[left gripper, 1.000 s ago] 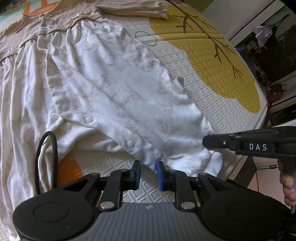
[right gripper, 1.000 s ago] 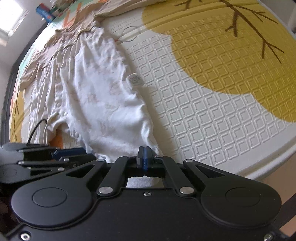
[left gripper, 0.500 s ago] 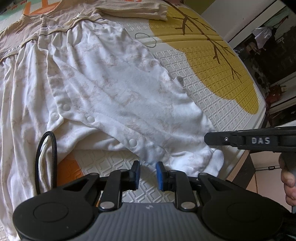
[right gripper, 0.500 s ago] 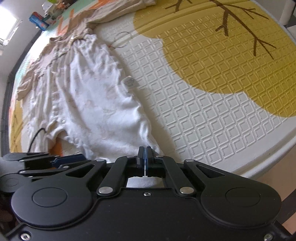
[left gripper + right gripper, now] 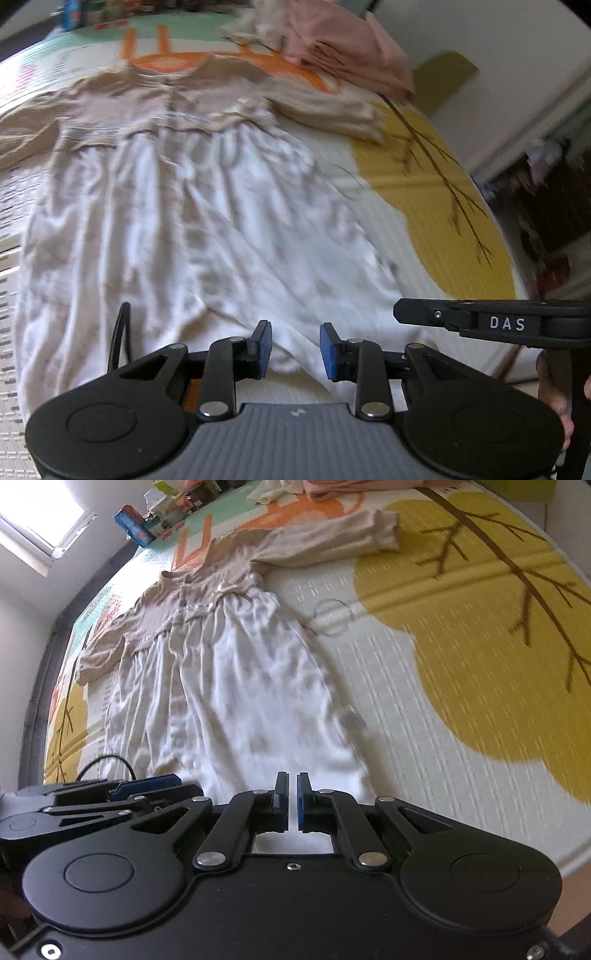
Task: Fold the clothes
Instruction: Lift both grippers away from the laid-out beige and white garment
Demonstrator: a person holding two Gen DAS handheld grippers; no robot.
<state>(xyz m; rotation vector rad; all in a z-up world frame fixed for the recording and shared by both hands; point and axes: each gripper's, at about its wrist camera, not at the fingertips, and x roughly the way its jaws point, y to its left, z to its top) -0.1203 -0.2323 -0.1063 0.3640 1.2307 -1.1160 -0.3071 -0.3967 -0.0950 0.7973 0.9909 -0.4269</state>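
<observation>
Both views have pulled back since a second ago, so the whole dress (image 5: 236, 686) shows, lying flat on the mat (image 5: 461, 686). Left hand-held gripper (image 5: 295, 349) is wide apart over the hem. Right hand-held gripper (image 5: 292, 801) went from shut to slightly parted, holding nothing.

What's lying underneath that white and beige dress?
The dress lies flat on a padded play mat printed with a yellow tree shape, orange shapes showing past its collar. Whatever pattern or object sits directly beneath the fabric is covered.
</observation>
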